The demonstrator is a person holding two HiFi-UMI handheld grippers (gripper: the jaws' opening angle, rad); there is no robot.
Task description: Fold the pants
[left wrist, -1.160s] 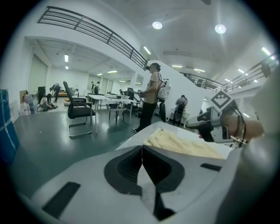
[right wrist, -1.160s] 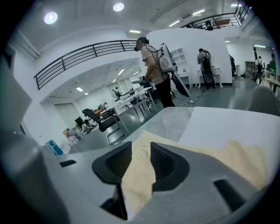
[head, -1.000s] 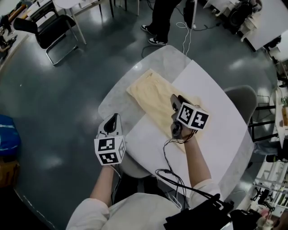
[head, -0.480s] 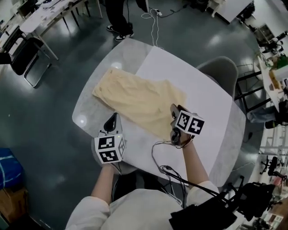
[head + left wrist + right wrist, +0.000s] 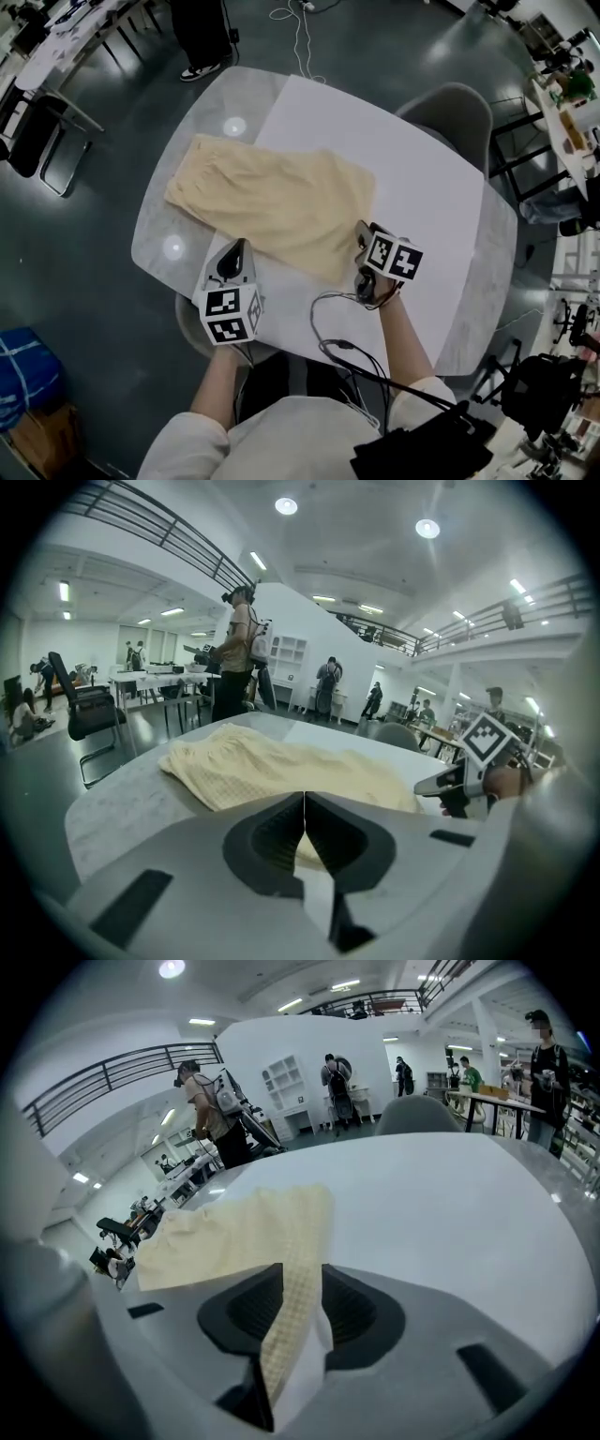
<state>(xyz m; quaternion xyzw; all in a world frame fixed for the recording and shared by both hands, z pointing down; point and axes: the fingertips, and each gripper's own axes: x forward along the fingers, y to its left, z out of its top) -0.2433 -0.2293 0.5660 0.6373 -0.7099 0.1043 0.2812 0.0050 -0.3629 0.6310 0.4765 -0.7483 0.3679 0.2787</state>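
Left gripper [image 5: 235,247] [image 5: 304,801]: jaws pressed together, no cloth seen between them, tip at near edge of pale-yellow waffle-textured fabric pants [image 5: 272,202] [image 5: 281,766]. Pants lie spread flat, partly on grey marble rounded table [image 5: 159,246], partly on white sheet [image 5: 431,187]. Right gripper [image 5: 360,231] [image 5: 298,1283]: jaws clamped on pants' near-right corner, cloth strip running between them.

The left gripper [image 5: 238,247] has closed in on the pants [image 5: 272,202].

A pale grey left gripper [image 5: 234,251] and a darker right gripper [image 5: 360,232] each bear a white cube [image 5: 228,316] printed with black square markers. Thin black cables [image 5: 342,346] trail from the right one. The person wears white long sleeves [image 5: 180,439].
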